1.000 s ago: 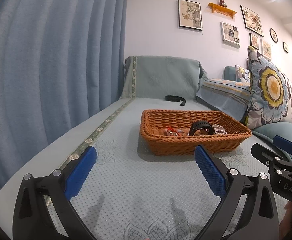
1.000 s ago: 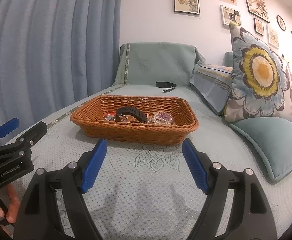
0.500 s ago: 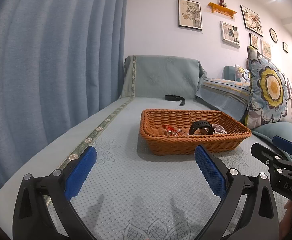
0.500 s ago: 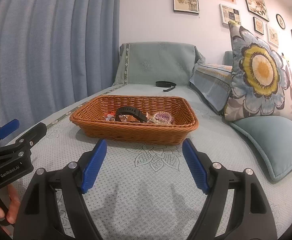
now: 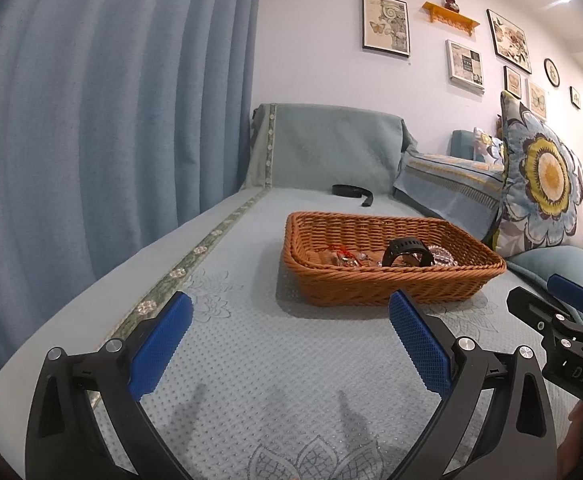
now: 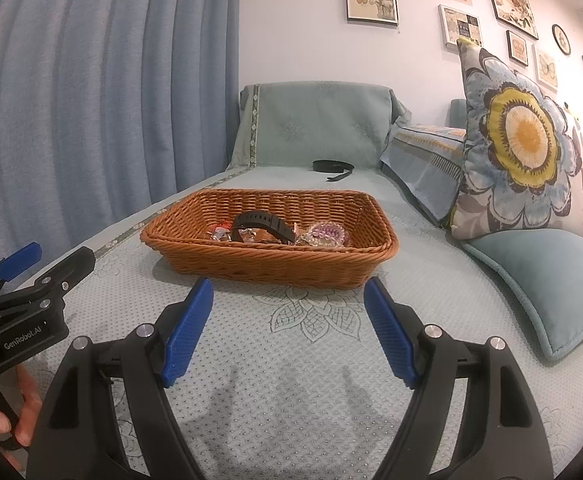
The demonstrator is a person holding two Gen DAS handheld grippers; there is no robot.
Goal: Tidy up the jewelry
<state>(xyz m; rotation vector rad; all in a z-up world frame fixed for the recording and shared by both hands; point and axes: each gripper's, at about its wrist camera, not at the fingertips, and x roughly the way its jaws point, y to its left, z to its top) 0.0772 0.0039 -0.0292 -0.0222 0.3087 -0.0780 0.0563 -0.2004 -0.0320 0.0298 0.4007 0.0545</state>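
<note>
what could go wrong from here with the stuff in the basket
The black watch band lies over the small jewelry in the wicker basket, so lifting it could drag pieces along. The basket sits on soft sofa fabric and could slide or tip if nudged. Both grippers' fingers stand open and empty.

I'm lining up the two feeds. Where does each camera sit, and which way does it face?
Left wrist: sits on the left claw, facing along the sofa seat at the wicker basket; right claw at its right edge.
Right wrist: sits on the right claw, same heading; left claw and hand at its left edge.
Shared: basket, black watch, black strap beyond.
</note>
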